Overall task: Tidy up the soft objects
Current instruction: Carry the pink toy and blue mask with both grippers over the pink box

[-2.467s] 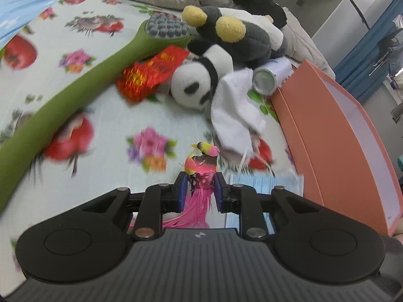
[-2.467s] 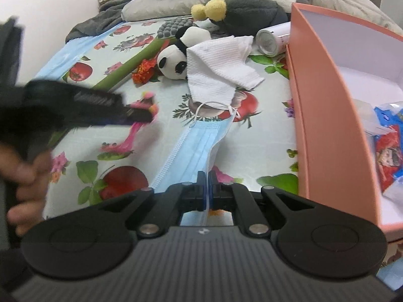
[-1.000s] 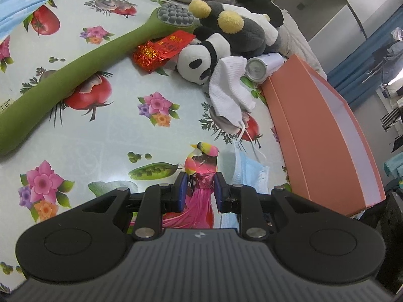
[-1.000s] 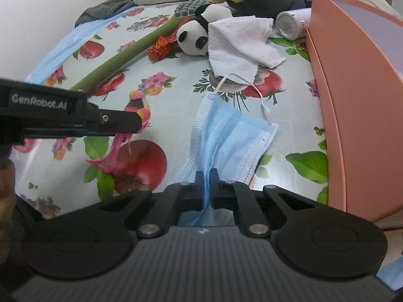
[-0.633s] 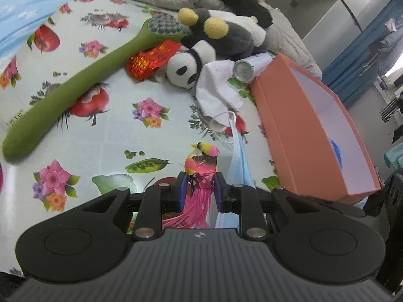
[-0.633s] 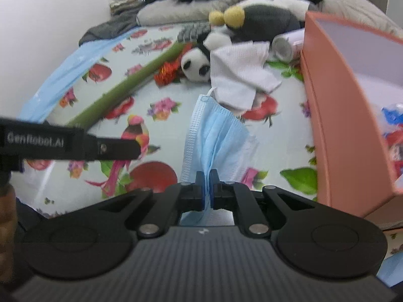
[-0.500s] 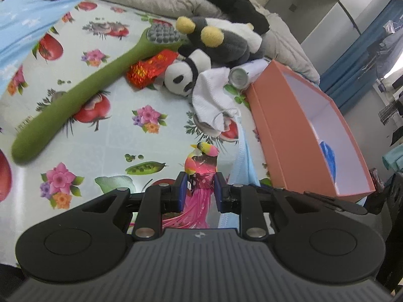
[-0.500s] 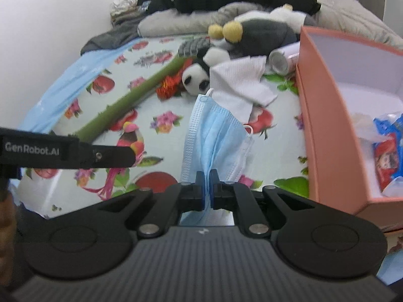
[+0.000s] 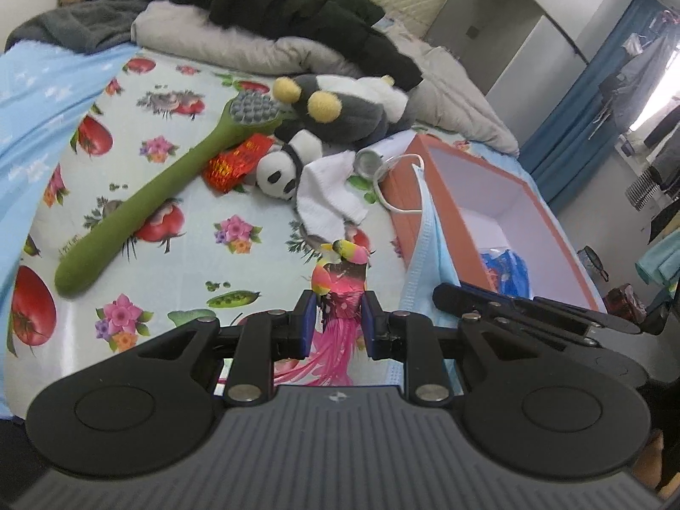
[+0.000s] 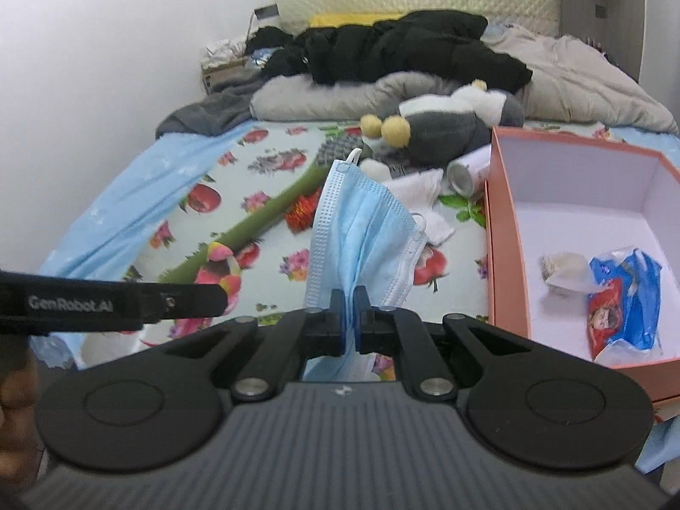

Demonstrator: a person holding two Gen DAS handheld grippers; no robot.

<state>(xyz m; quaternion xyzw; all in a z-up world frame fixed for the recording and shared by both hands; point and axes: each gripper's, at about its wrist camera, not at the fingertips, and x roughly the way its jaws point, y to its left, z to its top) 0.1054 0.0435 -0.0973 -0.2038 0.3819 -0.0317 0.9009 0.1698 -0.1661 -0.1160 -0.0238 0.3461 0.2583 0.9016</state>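
Mask hangs pinched in right tongs; left tongs clamp pink bird toy.

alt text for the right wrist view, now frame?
The right gripper is shut on a blue face mask, lifted above a fruit-print bedsheet. An open orange box holding snack packets sits right; the left gripper grips a pink bird toy at left.

Bed sheet, printed with fruit and flowers: spread ahead of the jaws. Grey quilt and black garment: piled far ahead, at the headboard. Blue curtain: far right of the jaws.
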